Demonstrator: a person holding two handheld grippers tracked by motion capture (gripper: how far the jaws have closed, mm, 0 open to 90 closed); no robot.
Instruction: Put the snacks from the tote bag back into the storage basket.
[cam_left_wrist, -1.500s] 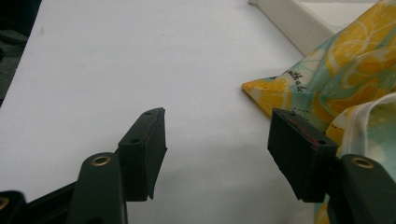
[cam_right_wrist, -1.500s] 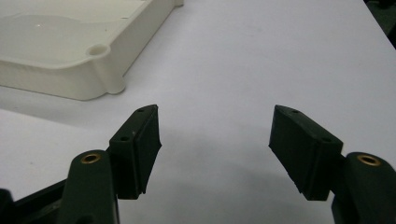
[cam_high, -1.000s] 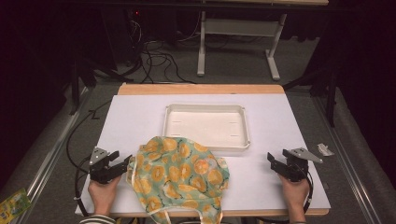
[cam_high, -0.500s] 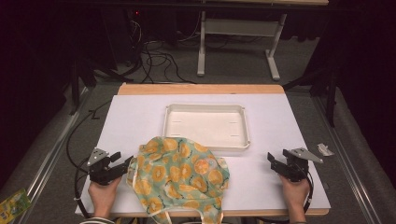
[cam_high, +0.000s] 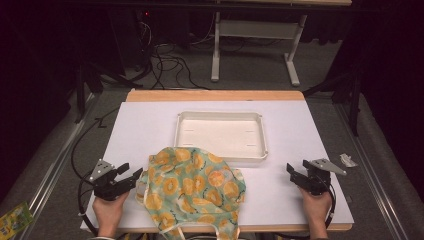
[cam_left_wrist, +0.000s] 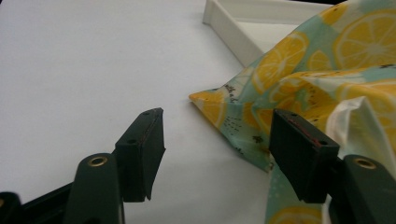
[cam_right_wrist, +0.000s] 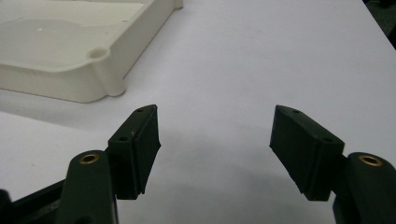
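- White and matte, the table top (cam_high: 150, 125) sits under dim light, with a dark floor, loose cables and a pale metal table frame (cam_high: 252, 45) across the upper part of the high view.
- My left gripper (cam_high: 134, 176) lies at the lower left of that view, jaws spread and holding nothing; its tips are just beside the left edge of the lemon-print cloth (cam_high: 192, 187).
- In my left gripper view the cloth (cam_left_wrist: 322, 74) fills the right side. Its nearest pointed corner rests on the table between and beyond my jaws, and the right jaw overlaps a fold; I cannot tell whether it touches.
- My right gripper (cam_high: 295, 175) rests at the lower right of the high view, well apart from the cloth, jaws spread wide over bare table.
- I judge the step in hand to be taking hold of the cloth's left edge. To do it well I would slide low along the surface, get one jaw under the hem and pinch a single layer rather than the whole bunch.
- Soft and thin, the cloth lies crumpled in a loose mound at the lower centre, teal with orange-yellow citrus slices, a pale binding on its edge and straps trailing off the near table edge.
- Rigid and cream-coloured, the shallow rectangular tray (cam_high: 220, 117) has rounded corners and a raised rim; it stands empty just above the cloth, which touches its near wall.
- Limp fabric will drag and fold if pulled fast.
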